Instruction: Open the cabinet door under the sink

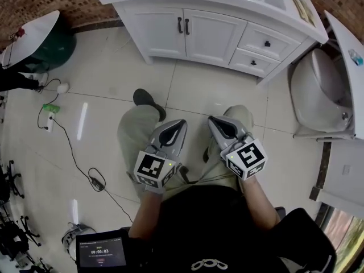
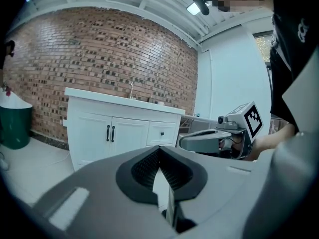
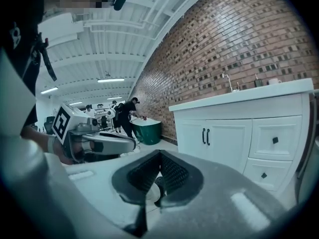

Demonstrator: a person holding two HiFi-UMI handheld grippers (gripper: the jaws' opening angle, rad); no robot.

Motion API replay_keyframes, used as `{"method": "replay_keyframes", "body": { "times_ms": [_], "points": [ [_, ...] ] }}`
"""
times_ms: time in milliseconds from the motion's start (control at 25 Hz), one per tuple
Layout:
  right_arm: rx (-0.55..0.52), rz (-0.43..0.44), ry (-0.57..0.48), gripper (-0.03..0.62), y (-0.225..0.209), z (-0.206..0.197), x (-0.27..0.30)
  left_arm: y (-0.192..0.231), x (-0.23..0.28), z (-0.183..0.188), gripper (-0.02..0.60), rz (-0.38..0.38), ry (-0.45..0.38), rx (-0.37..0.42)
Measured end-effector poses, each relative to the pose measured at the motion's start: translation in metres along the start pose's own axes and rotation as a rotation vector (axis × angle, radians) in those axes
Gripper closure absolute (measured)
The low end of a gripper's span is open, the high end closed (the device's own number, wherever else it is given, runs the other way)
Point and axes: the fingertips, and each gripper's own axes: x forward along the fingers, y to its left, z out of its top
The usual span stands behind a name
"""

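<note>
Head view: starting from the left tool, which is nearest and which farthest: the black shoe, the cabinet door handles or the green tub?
1. Black shoe, just ahead of the left tool, slightly to its left.
2. Cabinet door handles, straight ahead, near the picture's top.
3. Green tub, far off to the left.

Bathroom mock-up inside a large hall: white sink vanity (image 1: 193,33), brick wall (image 2: 99,59), tiled floor (image 1: 108,73); exposed ceiling (image 3: 99,39), strip lights (image 3: 110,79), people (image 3: 124,114) working behind.
</note>
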Motion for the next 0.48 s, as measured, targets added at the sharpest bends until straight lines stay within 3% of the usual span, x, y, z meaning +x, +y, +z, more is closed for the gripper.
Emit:
{"method": "replay_keyframes", "body": {
  "times_ms": [480],
  "points": [
    [-0.086, -0.010, -0.020, 0.603, -0.023, 0.039, 0.052, 0.066, 0.031, 0.022, 0.566, 0.018, -0.059, -0.058]
  ]
}}
